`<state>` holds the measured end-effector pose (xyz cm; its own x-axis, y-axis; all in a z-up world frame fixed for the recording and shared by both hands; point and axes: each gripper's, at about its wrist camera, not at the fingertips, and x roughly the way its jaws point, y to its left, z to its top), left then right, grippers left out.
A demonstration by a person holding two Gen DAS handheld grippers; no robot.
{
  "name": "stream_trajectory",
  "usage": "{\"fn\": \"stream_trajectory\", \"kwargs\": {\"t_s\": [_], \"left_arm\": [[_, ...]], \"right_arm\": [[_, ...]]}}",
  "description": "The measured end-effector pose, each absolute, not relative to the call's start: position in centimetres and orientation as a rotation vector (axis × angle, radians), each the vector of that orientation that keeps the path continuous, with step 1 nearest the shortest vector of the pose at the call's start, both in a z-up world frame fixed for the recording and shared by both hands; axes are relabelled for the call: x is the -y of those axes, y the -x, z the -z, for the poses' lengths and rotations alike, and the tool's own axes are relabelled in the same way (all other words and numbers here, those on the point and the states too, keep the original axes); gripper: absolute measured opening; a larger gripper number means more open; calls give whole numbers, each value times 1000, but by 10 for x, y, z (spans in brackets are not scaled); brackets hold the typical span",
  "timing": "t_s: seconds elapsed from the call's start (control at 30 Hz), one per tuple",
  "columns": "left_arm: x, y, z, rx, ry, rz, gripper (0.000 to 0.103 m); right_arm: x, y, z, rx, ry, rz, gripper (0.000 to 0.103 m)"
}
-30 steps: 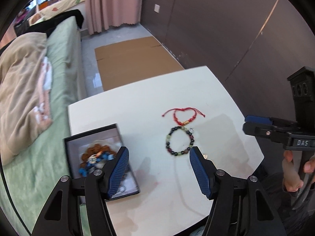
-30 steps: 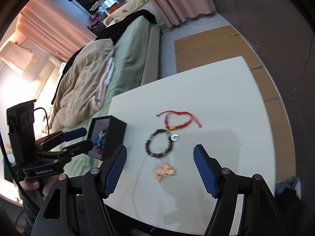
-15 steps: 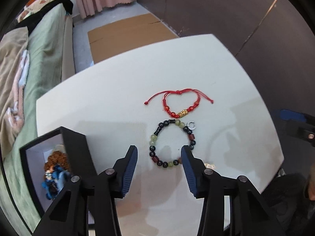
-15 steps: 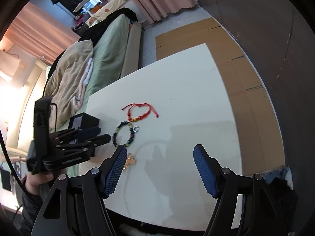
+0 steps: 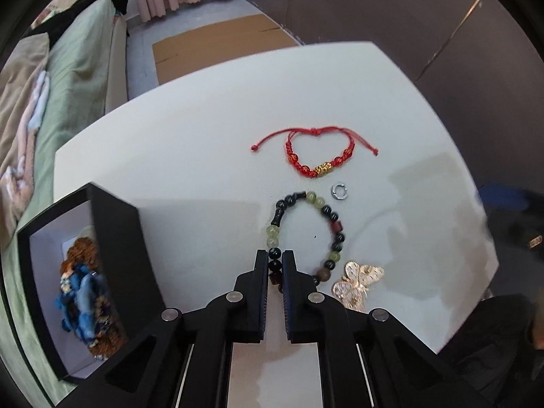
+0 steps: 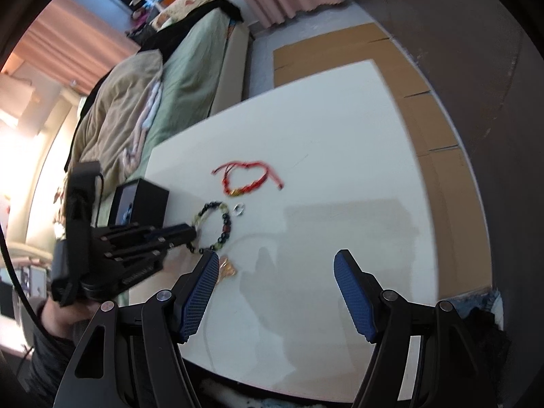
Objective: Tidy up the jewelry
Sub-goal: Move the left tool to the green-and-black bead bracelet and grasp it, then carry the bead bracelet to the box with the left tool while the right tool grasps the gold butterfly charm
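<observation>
Black jaws of your left gripper [image 5: 274,265] pinch the beaded bracelet [image 5: 303,234].
Its loop lies ahead of that claw; your right gripper [image 6: 275,292] gapes wide, holding nothing.

1. We see our left gripper [image 5: 274,261] closed on the near-left arc of the beaded bracelet [image 5: 304,234], its two fingers pinching dark beads between them.
2. The bracelet lies flat on the white table [image 5: 204,129].
3. A small silver ring [image 5: 338,191] sits just beyond the bracelet, near its far right beads.
4. A red cord bracelet [image 5: 316,153] lies farther out, apart from both.
5. A gold butterfly brooch [image 5: 357,284] rests just beside the bracelet's near right edge.
6. At our left stands an open black box [image 5: 115,238] holding blue and brown pieces.
</observation>
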<state>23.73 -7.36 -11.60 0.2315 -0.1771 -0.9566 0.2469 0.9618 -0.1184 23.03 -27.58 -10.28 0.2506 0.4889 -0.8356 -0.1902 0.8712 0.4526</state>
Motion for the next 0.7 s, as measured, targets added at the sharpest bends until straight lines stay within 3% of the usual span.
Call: {"fn": "stream_trajectory", "kwargs": {"t_s": [0.7], "left_arm": [[14, -214, 40, -1163, 26, 286, 7]], "right_arm": [[172, -214, 139, -1319, 41, -556, 70]]}}
